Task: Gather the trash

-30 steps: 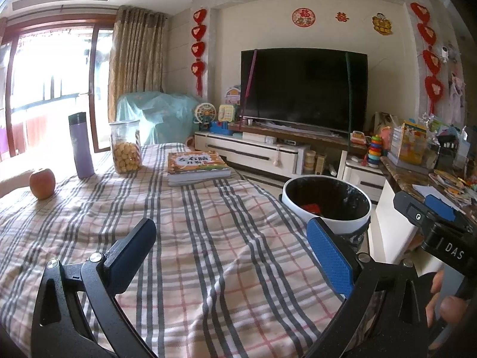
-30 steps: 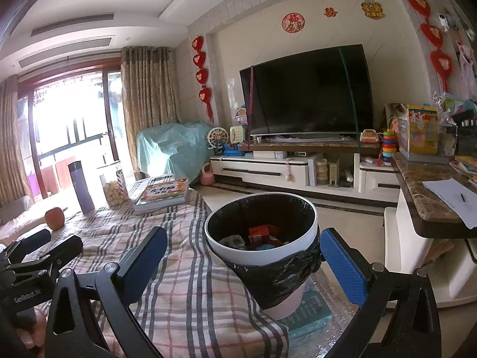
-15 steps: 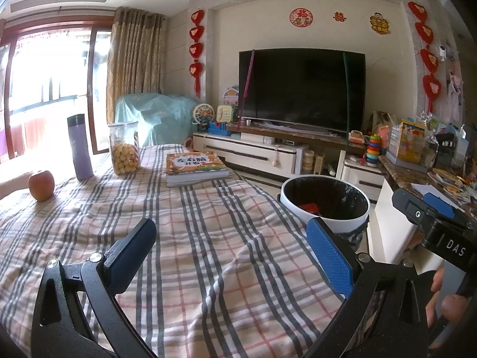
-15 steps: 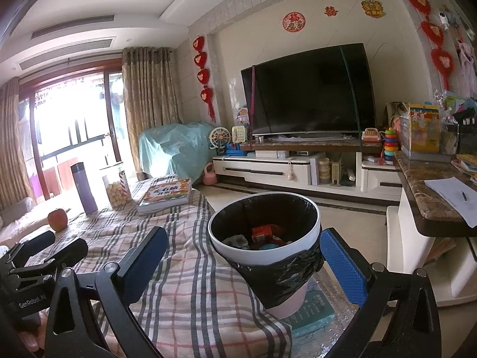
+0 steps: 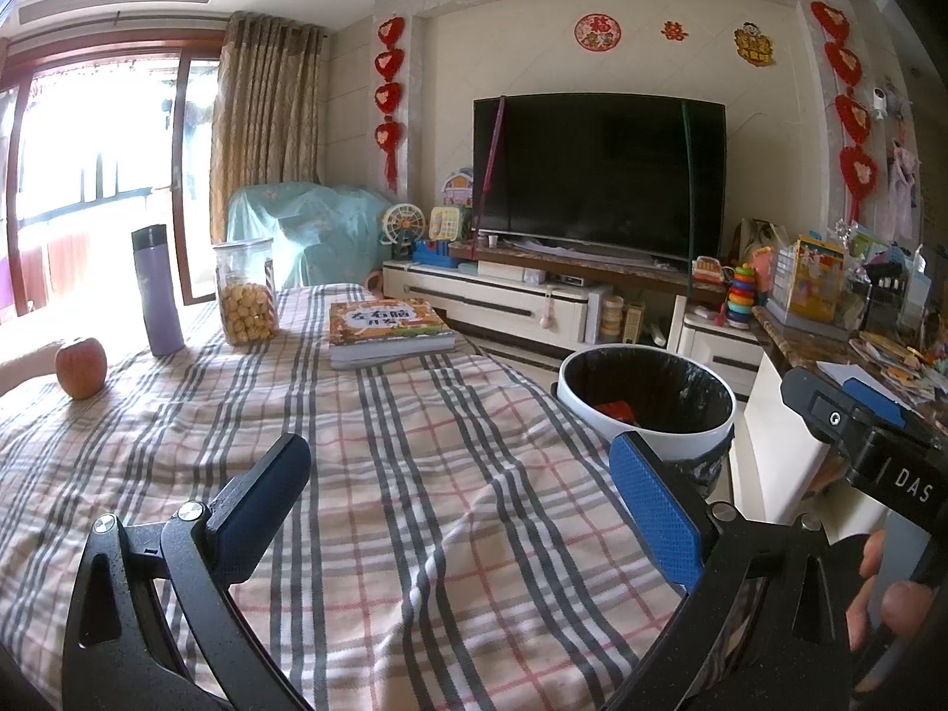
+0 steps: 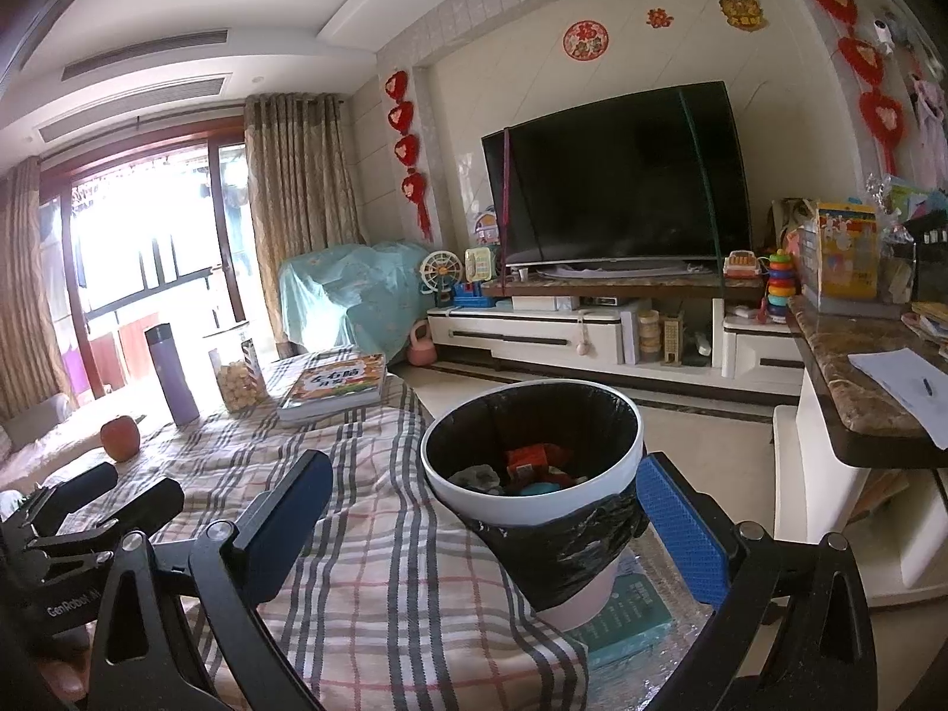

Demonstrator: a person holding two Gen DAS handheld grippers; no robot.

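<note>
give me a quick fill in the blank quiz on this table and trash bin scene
1. The white trash bin is lined with a ____ bag.
2. The fruit beside the purple bottle is an ____.
3. The clear jar holds round ____.
4. Both the left tool and the right tool are open and hold ____.

Missing words: black; apple; biscuits; nothing

home living room, television on a low cabinet, curtained balcony doors, checked tablecloth
</note>
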